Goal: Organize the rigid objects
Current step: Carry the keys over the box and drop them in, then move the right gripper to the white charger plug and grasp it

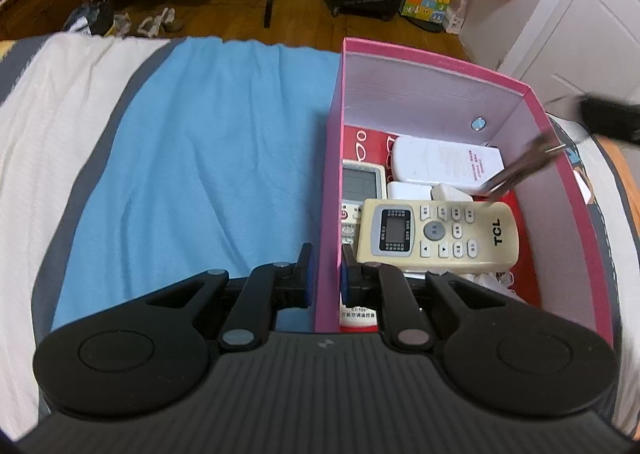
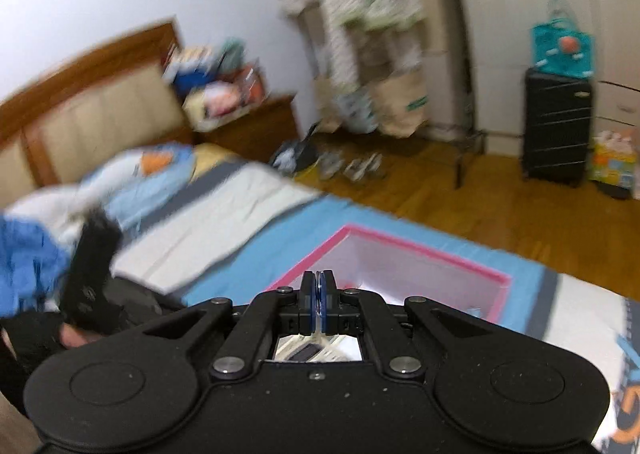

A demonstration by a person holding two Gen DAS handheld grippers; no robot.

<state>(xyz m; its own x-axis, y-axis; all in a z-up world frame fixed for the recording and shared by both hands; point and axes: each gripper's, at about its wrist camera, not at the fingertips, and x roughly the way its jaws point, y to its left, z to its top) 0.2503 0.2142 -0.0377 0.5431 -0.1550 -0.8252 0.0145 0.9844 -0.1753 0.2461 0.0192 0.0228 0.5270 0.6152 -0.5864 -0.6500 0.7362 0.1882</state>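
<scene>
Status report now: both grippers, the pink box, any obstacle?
Left gripper clamps pink box wall. Right gripper shut, empty. TCL remote in box. No obstacle seen.

Soft, even indoor light fills the left wrist view, and it's crisp: print on the cream remote (image 1: 438, 235) reads cleanly, with only a blurred dark streak at the right edge. Shadows are faint under the gripper. Fisheye bending curves the blue cloth (image 1: 208, 158) and door (image 1: 592, 26) towards the rim, corners vignetted black. The right wrist view is smeared by motion blur, the headboard (image 2: 92, 110) and hanging clothes (image 2: 360, 6) streaking, colours dimmer.
</scene>
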